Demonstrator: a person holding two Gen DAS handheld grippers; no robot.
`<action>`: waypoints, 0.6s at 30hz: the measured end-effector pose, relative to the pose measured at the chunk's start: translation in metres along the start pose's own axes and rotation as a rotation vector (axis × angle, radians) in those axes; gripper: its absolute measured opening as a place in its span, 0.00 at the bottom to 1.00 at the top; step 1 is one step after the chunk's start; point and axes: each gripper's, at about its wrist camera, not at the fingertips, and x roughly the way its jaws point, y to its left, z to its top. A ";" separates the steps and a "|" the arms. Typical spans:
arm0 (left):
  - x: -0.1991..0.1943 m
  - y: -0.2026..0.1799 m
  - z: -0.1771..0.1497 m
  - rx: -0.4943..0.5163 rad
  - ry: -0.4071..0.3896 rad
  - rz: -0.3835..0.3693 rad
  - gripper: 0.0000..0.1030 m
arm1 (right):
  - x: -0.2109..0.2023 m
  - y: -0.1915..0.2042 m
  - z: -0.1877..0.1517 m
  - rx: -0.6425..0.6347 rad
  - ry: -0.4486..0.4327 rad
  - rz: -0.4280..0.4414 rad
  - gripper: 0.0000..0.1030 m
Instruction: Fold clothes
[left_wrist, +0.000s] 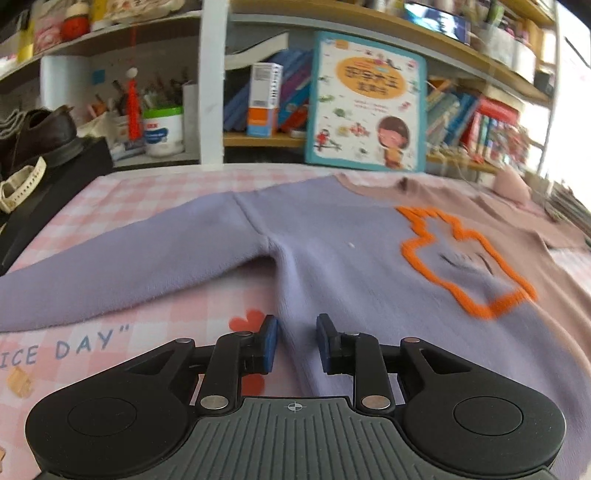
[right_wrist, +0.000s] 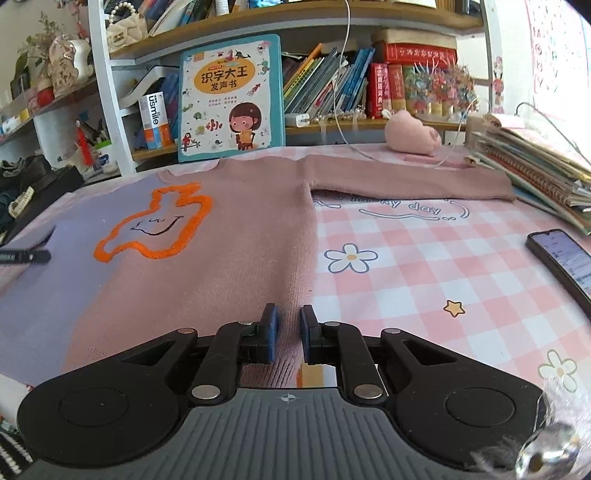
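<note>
A knit sweater (left_wrist: 332, 240), purple on one half and dusty pink on the other (right_wrist: 240, 240), lies flat on the pink checked tablecloth (right_wrist: 406, 277). An orange outlined figure (right_wrist: 155, 225) is on its chest. Both sleeves are spread out sideways. My left gripper (left_wrist: 297, 343) sits low at the purple side edge below the armpit, its blue pads apart, with the fabric lying loose between them. My right gripper (right_wrist: 289, 332) is at the pink side edge near the hem. Its pads are nearly together, with a ridge of pink knit pinched between them.
A phone (right_wrist: 565, 258) lies at the right edge of the cloth, with a stack of notebooks (right_wrist: 535, 173) behind it. A pink plush (right_wrist: 412, 133) and a picture book (right_wrist: 231, 99) stand against the bookshelf. Shoes on a black box (left_wrist: 37, 136) sit at the left.
</note>
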 end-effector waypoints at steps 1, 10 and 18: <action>0.004 0.000 0.003 -0.003 0.001 0.005 0.25 | 0.000 0.002 -0.001 -0.005 -0.002 -0.008 0.12; 0.035 0.024 0.027 -0.143 0.048 -0.053 0.06 | 0.000 0.011 -0.001 -0.040 0.007 -0.037 0.12; 0.057 0.022 0.046 -0.061 0.070 0.016 0.07 | 0.007 0.014 0.001 0.006 0.006 0.028 0.12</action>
